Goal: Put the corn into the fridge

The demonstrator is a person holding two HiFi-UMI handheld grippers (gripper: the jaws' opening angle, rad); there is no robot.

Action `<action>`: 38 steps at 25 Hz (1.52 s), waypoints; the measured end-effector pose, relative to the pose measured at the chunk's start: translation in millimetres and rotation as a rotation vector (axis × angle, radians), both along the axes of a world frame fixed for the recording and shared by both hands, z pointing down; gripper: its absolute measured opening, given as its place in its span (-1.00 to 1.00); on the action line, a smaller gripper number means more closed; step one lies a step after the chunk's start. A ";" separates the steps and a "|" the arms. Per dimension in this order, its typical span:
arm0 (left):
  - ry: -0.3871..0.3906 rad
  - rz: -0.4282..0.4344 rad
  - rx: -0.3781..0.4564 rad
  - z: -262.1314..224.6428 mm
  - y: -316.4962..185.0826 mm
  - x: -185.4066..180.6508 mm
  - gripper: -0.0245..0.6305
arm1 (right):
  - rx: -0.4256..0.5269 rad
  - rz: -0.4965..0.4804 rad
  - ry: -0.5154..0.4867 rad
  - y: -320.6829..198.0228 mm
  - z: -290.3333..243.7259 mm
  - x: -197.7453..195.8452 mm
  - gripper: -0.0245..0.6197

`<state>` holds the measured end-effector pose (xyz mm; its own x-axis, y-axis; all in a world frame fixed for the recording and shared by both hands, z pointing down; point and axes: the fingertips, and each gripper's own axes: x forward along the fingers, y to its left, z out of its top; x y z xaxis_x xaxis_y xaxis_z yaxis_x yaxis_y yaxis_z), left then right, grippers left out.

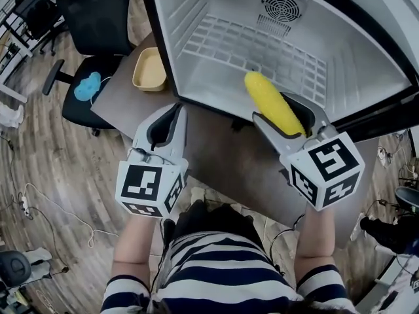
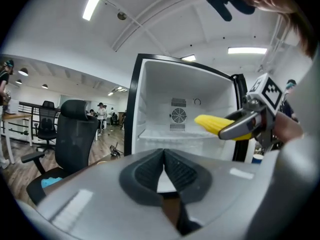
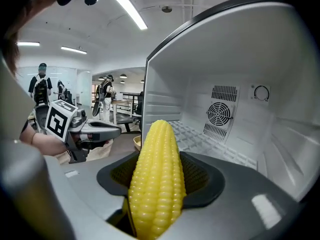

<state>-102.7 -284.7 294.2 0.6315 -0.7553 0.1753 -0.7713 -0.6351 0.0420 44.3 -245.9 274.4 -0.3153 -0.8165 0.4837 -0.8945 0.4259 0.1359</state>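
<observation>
A yellow corn cob (image 1: 272,103) is clamped lengthwise in my right gripper (image 1: 291,124), its tip reaching over the front edge of the open fridge (image 1: 216,18). Seen from the right gripper view, the corn (image 3: 156,176) fills the space between the dark pads and points at the white wire shelf (image 3: 215,143). My left gripper (image 1: 167,124) hangs above the brown table (image 1: 222,156) left of the fridge opening, shut with nothing in it. The left gripper view shows its pads (image 2: 147,171) pressed together and the corn (image 2: 215,124) out to the right.
The fridge interior is white and bare, with a fan grille (image 1: 283,8) on its back wall. A yellow bowl (image 1: 150,69) sits at the table's far left corner. A black office chair (image 1: 88,87) with a blue cloth stands left of the table.
</observation>
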 end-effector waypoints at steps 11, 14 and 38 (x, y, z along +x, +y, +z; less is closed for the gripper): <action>-0.004 0.067 0.017 -8.7 -22.9 21.3 -0.93 | 0.046 0.071 0.056 -41.6 -27.6 18.5 -0.13; -0.007 0.069 0.028 -10.2 -26.1 25.7 -0.93 | 0.050 0.088 0.060 -49.1 -29.4 26.9 -0.13; 0.025 0.058 0.017 6.9 -49.3 50.8 -0.93 | -0.031 0.117 0.214 -105.1 -10.5 71.1 -0.13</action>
<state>-51.9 -334.0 301.1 0.6783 -0.7201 0.1466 -0.7321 -0.6794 0.0498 115.4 -351.1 263.9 -0.1069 -0.8254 0.5544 -0.8901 0.3279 0.3166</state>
